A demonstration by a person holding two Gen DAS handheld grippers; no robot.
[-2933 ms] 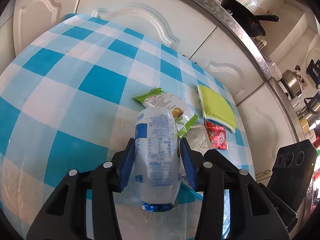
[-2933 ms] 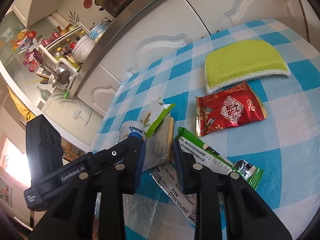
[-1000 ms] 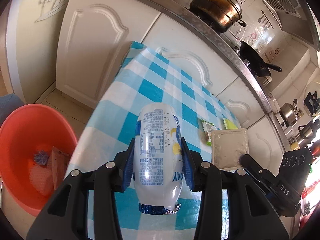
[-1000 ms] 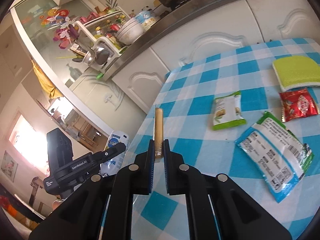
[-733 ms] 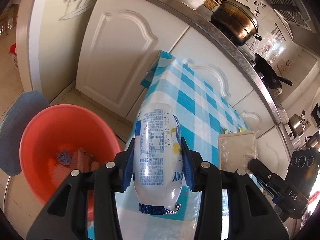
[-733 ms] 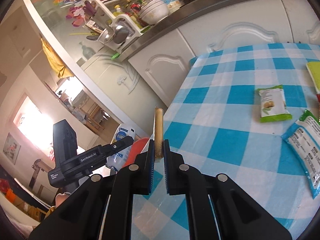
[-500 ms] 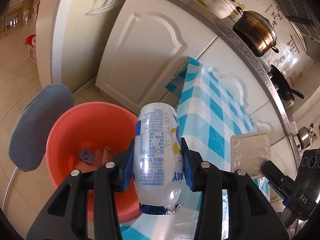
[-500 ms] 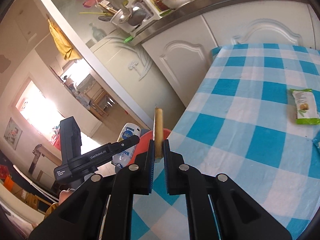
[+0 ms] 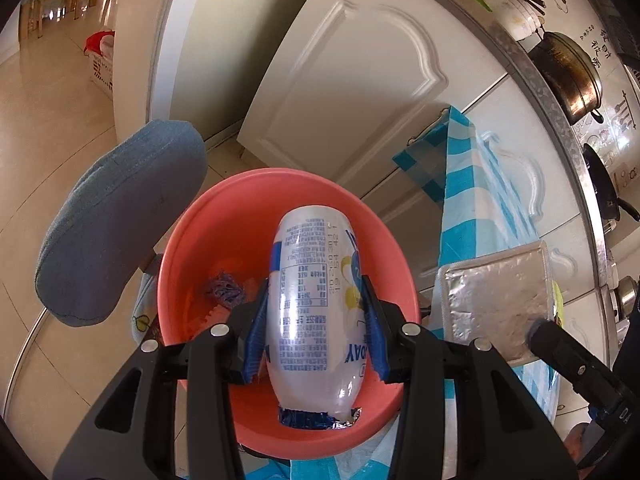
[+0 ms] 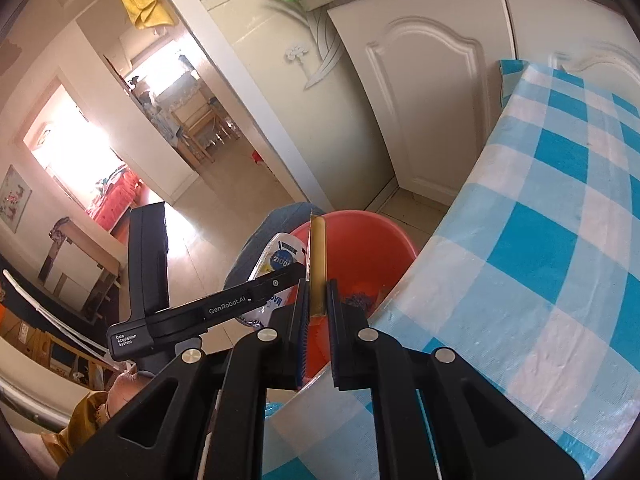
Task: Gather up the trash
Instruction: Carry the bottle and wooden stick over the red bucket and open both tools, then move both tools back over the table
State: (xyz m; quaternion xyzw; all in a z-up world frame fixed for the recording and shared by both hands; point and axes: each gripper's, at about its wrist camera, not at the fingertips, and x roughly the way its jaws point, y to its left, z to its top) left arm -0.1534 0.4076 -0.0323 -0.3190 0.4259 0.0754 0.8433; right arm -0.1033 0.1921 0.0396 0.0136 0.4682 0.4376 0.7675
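My left gripper (image 9: 316, 332) is shut on a white plastic bottle (image 9: 314, 304) with blue print and holds it over the red basin (image 9: 192, 248) on the floor. Some scraps of trash (image 9: 224, 290) lie in the basin. My right gripper (image 10: 318, 312) is shut on a flat silver foil packet (image 10: 319, 256), seen edge-on, just beside the table's edge and above the basin (image 10: 360, 248). The packet's flat face (image 9: 496, 304) shows in the left wrist view, to the right of the bottle. The left gripper and bottle (image 10: 276, 260) show in the right wrist view.
The table with the blue and white checked cloth (image 10: 560, 240) stands to the right of the basin. A blue cushioned stool (image 9: 116, 224) stands left of the basin. White cabinet doors (image 9: 352, 92) are behind. The tiled floor (image 9: 52, 92) stretches to the left.
Both grippers have swung left off the table. The bottle now hangs over the red basin and the foil packet has come to the table's edge beside it.
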